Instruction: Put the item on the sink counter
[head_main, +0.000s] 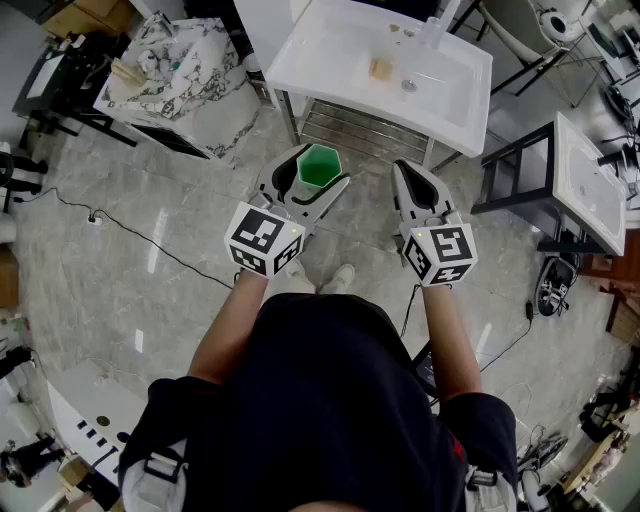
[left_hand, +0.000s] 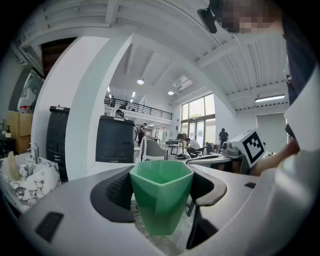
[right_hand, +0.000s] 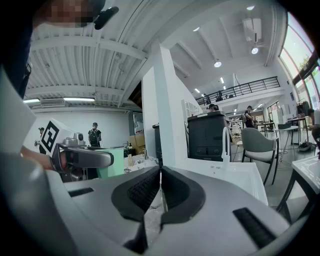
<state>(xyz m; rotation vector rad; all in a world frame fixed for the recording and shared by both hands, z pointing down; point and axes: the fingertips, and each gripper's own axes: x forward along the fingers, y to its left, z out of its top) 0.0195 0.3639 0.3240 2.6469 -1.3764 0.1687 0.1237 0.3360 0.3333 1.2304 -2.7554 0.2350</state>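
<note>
The left gripper (head_main: 312, 180) has its two jaws set fairly wide and pressed against the sides of a green, faceted plastic cup (left_hand: 161, 199). It holds the cup upright in the air above the grey stone-tiled floor (head_main: 130, 230), just short of the front edge of the white rectangular sink counter (head_main: 330, 40), not yet on it. Beside it and apart from the cup, the right gripper (right_hand: 160, 172) has its black ribbed pads (right_hand: 142, 190) brought together with nothing between them, and it points toward the same counter.
</note>
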